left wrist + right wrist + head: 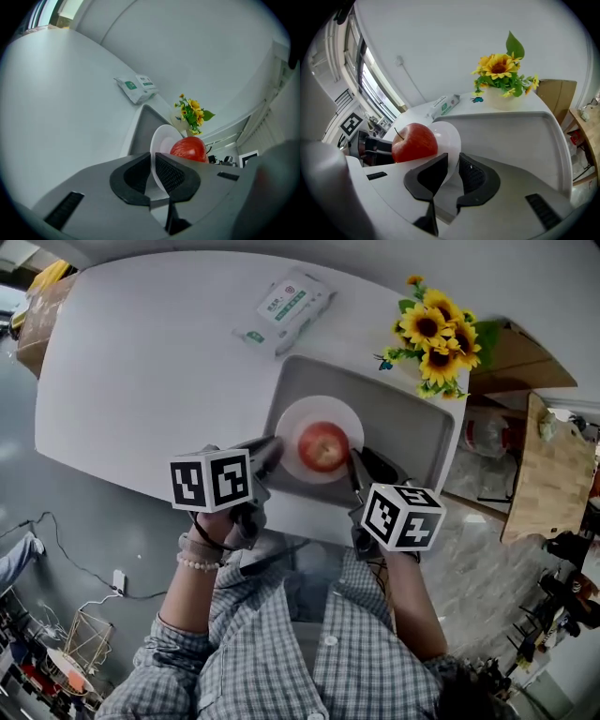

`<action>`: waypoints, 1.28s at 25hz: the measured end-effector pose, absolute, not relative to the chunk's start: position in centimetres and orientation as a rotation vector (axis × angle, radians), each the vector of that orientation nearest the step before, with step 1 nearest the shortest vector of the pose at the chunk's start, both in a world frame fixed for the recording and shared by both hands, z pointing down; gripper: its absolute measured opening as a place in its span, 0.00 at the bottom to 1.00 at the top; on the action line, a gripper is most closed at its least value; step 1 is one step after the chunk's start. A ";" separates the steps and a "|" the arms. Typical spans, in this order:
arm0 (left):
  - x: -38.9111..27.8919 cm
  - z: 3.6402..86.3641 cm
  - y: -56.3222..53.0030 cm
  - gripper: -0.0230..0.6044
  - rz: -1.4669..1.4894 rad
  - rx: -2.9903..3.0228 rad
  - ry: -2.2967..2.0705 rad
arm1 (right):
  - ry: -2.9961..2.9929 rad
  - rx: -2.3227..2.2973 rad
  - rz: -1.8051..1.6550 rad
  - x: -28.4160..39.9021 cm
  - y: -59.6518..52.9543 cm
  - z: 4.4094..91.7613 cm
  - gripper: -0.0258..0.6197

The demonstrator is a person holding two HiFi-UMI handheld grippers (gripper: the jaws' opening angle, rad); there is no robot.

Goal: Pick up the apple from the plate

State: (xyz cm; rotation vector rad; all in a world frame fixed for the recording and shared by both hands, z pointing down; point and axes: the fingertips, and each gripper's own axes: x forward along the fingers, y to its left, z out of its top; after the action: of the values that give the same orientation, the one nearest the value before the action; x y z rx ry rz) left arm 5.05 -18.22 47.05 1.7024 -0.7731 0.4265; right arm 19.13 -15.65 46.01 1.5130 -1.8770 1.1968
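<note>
A red apple (324, 446) sits on a small white plate (292, 423) inside a grey tray (412, 427). My left gripper (272, 454) holds the plate's left rim, and in the left gripper view the rim (161, 140) runs between the pads of the left gripper (153, 171), with the apple (190, 148) just beyond. My right gripper (356, 465) clamps the opposite rim; in the right gripper view the plate (449, 138) passes between the pads of the right gripper (452, 171), beside the apple (414, 142). Neither gripper touches the apple.
The tray lies on a white table (141, 362) near its front edge. A pot of sunflowers (436, 334) stands at the tray's far right corner. A pack of wipes (291, 298) lies behind the tray. A wooden bench (553, 474) is off to the right.
</note>
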 end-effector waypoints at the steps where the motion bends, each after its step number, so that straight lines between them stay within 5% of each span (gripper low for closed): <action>1: 4.1 46.9 -18.3 0.10 0.419 1.698 -0.786 | -1.888 1.497 1.193 18.2 -15.8 45.9 0.17; 32: -18.2 51.5 -16.2 0.10 0.327 1.526 -1.007 | -1.922 1.052 1.068 -4.0 -16.5 50.8 0.17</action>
State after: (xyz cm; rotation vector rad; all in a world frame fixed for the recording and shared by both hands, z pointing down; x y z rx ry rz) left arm -18.21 -16.23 51.46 1.5262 -1.0072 0.3266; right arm -3.97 -16.53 50.80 1.0515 -1.9215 1.0676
